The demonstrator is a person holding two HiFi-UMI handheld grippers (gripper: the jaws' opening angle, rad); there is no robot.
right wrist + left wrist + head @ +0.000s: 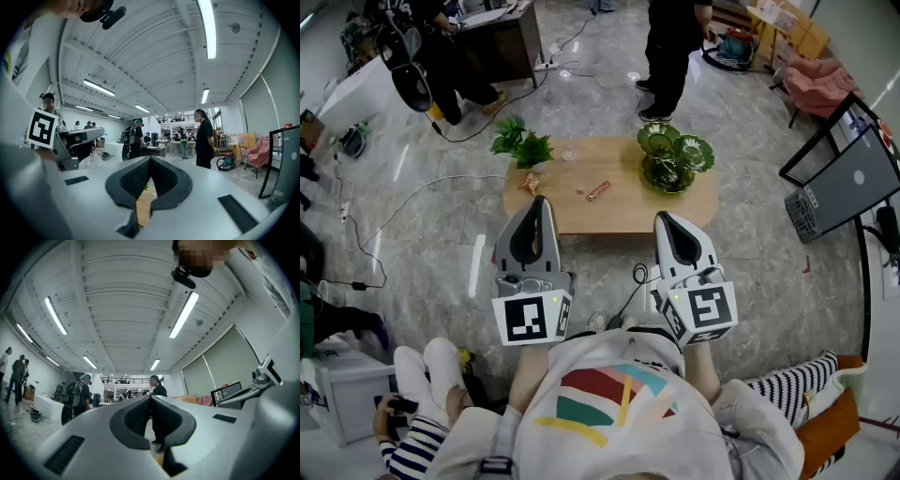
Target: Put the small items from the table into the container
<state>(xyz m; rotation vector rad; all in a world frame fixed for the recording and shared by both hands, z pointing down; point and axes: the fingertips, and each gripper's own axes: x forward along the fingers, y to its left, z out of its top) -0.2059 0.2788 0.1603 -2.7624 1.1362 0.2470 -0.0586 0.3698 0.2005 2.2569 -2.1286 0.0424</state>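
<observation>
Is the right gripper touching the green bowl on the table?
Apart. In the head view the right gripper is at the near edge of the table, with bare wood between its tip and the green bowl.

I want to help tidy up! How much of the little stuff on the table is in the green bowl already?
Nothing looks done yet. The small bar and a tiny round piece lie on the wooden table, outside the green leaf-shaped container. Nothing is in hand: the left tool and right tool are both shut and empty, held short of the table. All the picking up is left.
</observation>
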